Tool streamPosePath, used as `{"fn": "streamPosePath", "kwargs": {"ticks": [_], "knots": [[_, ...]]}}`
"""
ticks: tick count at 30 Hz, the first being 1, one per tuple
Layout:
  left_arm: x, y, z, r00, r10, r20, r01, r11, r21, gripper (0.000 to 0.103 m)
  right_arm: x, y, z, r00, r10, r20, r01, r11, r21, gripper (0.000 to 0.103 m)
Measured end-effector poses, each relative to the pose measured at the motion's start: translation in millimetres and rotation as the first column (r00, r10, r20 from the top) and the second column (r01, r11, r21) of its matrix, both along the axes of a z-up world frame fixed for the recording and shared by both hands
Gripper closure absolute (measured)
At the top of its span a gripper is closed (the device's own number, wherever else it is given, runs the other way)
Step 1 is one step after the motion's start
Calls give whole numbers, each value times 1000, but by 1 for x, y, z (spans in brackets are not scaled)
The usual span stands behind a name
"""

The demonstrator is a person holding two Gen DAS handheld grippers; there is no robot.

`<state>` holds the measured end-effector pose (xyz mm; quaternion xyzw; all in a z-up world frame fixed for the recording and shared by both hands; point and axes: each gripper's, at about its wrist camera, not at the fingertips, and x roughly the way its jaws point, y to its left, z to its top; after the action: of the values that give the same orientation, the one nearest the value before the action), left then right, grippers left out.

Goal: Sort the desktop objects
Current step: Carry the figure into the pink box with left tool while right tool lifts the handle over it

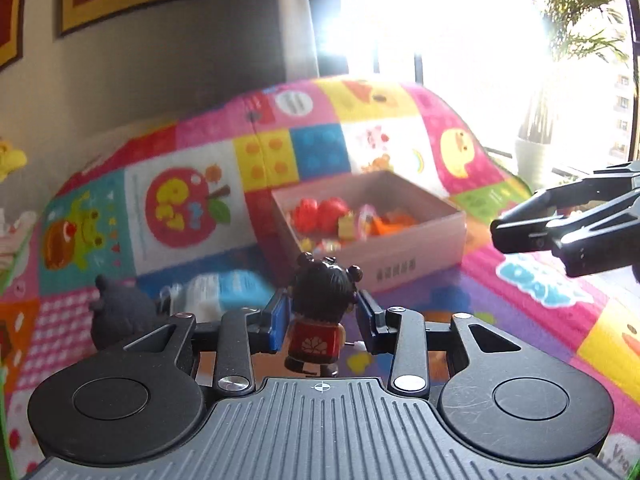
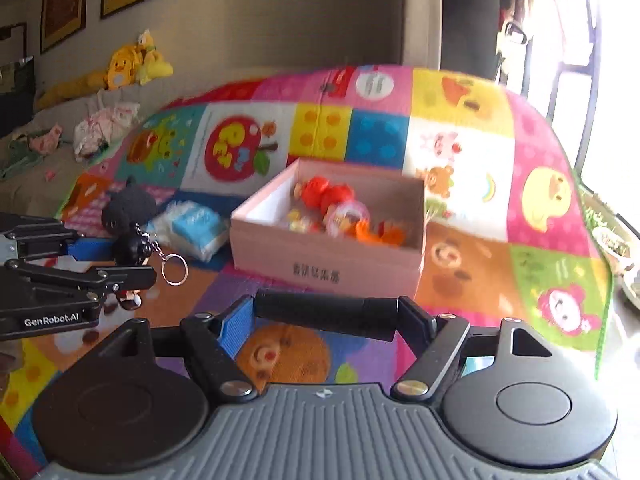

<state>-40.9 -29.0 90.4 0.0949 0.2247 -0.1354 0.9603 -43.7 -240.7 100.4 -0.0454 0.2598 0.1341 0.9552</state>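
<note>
Black hand-held gripper (image 1: 322,320), blue finger pads (image 1: 276,322), ribbed grey housing, silver screws

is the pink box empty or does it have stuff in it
Not empty: the open-topped pink box holds red and orange toys piled along its far side.

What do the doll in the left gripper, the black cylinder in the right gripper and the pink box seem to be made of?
Doll: likely hard plastic, glossy moulded hair. Black cylinder: matte, perhaps rubber or metal; blur leaves it open. Pink box: probably cardboard, thin flat matte walls with printed characters.
</note>
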Motion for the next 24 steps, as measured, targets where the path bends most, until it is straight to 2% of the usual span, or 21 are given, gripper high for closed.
{"fn": "streamPosePath", "kwargs": {"ticks": [5, 8, 12, 18, 20, 22, 24], "knots": [[26, -18, 49, 989, -33, 146, 33, 999, -2, 62, -10, -22, 59, 983, -28, 184, 14, 997, 80, 27], [54, -28, 64, 986, -39, 160, 45, 998, -35, 63, -14, -28, 71, 970, -31, 242, 10, 996, 88, 27], [95, -41, 62, 992, -54, 116, 62, 996, -68, 62, -11, -31, 65, 973, -26, 230, 6, 996, 87, 27], [139, -47, 24, 998, -38, 50, 42, 996, -84, 60, 6, -39, 42, 987, -73, 141, 63, 995, 79, 27], [143, -37, 12, 1000, -20, 4, 20, 993, -114, 40, 12, -40, 37, 989, -92, 118, 84, 994, 75, 27], [136, -24, 5, 1000, -4, -8, 3, 991, -134, 31, 15, -41, 34, 989, -101, 111, 94, 993, 66, 27], [123, -12, -2, 1000, 11, -1, -11, 993, -117, 24, 17, -40, 31, 989, -103, 107, 98, 994, 56, 27]]}}
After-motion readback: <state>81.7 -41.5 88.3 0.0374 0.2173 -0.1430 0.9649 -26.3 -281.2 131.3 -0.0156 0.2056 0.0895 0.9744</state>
